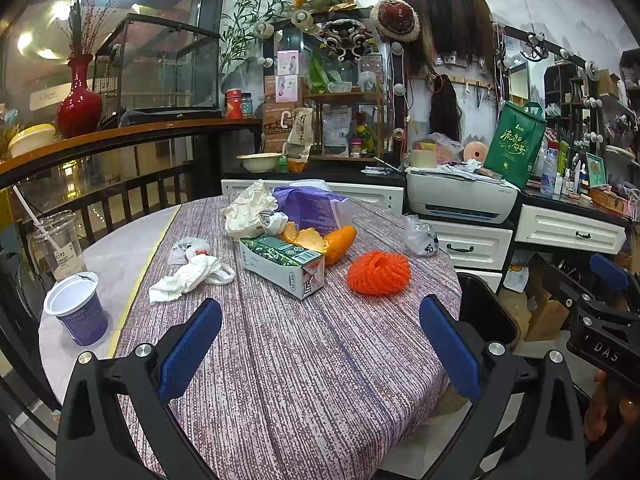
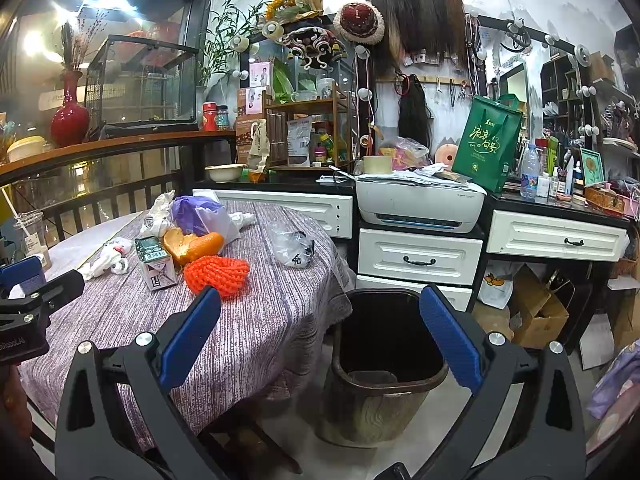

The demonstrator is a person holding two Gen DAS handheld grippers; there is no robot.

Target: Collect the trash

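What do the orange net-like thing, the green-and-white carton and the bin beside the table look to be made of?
Orange net: soft foam mesh, matte, going by its open puffy weave. Carton: printed coated paperboard, with folded gable end and creased edges. Bin: likely plastic, with wood-grain outer print and dark smooth lining; it could be lined wood.

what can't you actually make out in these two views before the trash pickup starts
- Trash bin: its bottom is dark in the right wrist view; in the left wrist view the table edge hides most of it.
- Milk carton: print too small to read in either view.
- Purple bag: contents hidden by its own folds.
- Clear cup with straw: partly cut off in the right wrist view.
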